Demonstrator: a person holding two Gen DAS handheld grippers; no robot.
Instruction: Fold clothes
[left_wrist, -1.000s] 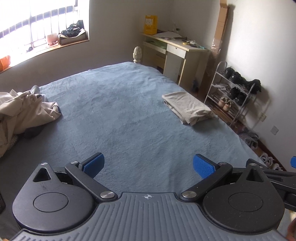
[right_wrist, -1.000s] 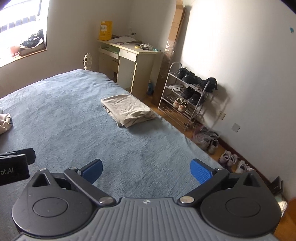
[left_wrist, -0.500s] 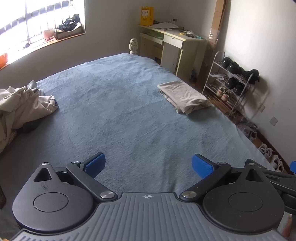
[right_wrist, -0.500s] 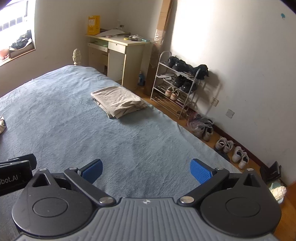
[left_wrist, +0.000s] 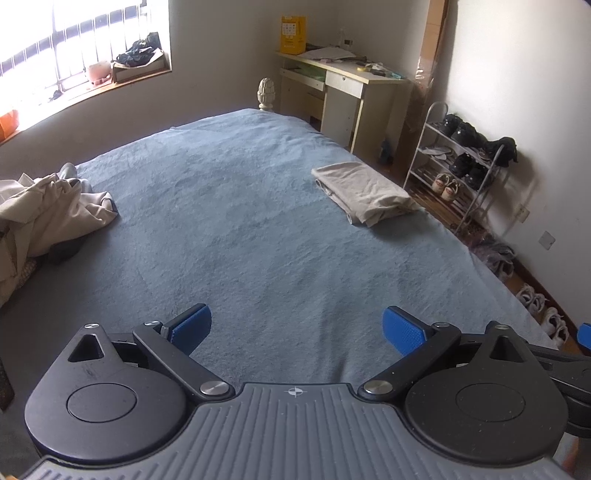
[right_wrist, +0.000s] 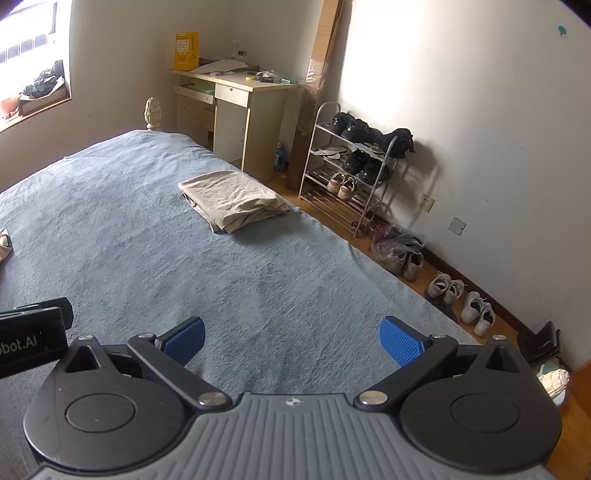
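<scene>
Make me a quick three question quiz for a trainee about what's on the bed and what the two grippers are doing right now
1. True or false: the left gripper holds cloth.
2. Where does the folded beige garment lie? A) the bed's edge nearest the shoe rack B) on the desk C) on the floor
3. Fill in: the unfolded clothes pile appears at the ____ edge of the left wrist view.

Key: 1 false, both it and the right gripper are open and empty; 2 A; 3 left.
</scene>
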